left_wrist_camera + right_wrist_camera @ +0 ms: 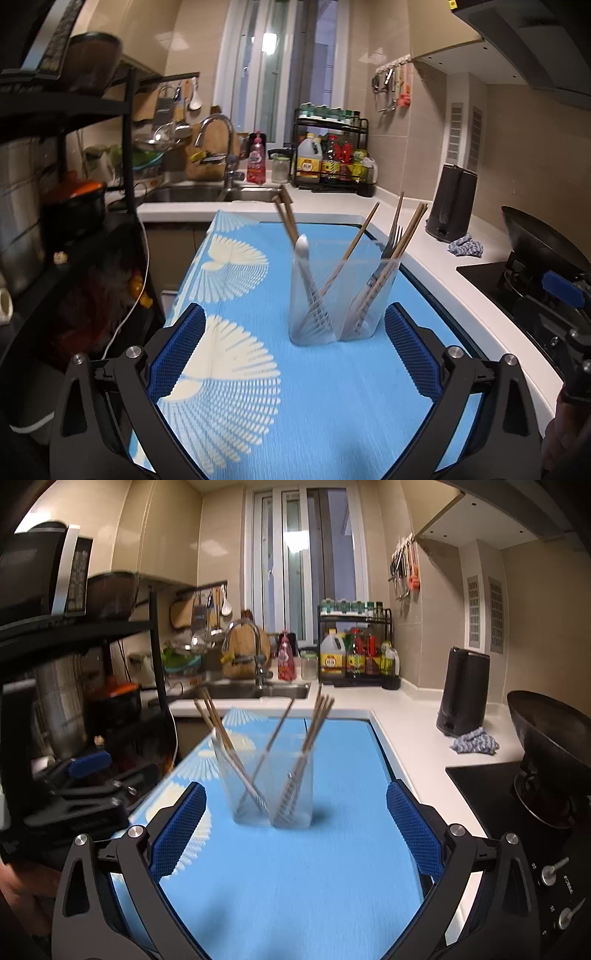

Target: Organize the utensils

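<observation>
Blue-padded left gripper (293, 354) and right gripper (295, 829): both spread wide, nothing between the pads. Beyond them, clear two-compartment holder (271, 786) upright on blue mat (295, 886), chopsticks (402, 236), fork (393, 240) and spoon (302, 247) inside. Judgement: sorting looks finished; withdraw level, avoid clipping protruding handles.

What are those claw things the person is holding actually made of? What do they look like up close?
Each one, the left gripper and the right gripper, is a black frame of angular arms with triangular cut-outs, joined by round silver bolts. Each of the two fingers carries a blue pad with a fine mesh texture. No cables show.
</observation>
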A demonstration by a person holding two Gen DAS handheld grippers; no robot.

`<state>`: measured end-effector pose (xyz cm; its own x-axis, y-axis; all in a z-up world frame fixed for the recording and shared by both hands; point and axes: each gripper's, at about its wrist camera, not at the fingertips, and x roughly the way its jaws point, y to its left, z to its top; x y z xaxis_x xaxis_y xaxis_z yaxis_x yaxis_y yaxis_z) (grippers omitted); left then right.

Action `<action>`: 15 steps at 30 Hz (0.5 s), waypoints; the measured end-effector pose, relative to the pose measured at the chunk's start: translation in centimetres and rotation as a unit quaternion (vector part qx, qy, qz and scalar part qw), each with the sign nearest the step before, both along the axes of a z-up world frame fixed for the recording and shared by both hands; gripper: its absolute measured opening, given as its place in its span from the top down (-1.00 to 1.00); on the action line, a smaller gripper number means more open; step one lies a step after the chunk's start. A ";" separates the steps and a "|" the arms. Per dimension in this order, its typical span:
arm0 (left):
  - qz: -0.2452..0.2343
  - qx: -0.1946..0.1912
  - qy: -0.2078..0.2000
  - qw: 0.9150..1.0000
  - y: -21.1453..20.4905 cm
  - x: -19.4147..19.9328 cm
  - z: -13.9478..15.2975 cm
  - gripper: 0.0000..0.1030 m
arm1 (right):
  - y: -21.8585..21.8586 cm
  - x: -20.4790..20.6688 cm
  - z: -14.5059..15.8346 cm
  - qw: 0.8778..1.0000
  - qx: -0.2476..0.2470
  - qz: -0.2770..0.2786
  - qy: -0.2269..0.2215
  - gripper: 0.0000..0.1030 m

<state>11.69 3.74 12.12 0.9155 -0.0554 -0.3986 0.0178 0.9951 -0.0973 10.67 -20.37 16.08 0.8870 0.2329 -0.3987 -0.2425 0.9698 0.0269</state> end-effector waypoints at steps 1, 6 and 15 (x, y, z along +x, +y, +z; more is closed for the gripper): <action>0.006 -0.002 0.000 1.000 0.1 -0.3 -0.4 -0.85 | -0.1 -0.2 -0.6 1.000 -0.003 -0.001 -0.001 -0.89; 0.012 0.004 0.010 1.000 -0.3 -0.7 -1.6 -0.86 | -0.5 0.0 -3.0 1.000 0.000 -0.009 0.003 -0.89; 0.016 0.022 0.012 1.000 -2.4 -1.0 -3.1 -0.86 | -2.0 1.1 -4.8 0.999 0.021 -0.032 0.020 -0.89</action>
<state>10.73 1.33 9.03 0.9067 -0.0070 -0.4217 -0.0167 0.9985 -0.0527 11.80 -22.33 11.30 0.8842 0.1934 -0.4251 -0.1781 0.9811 0.0758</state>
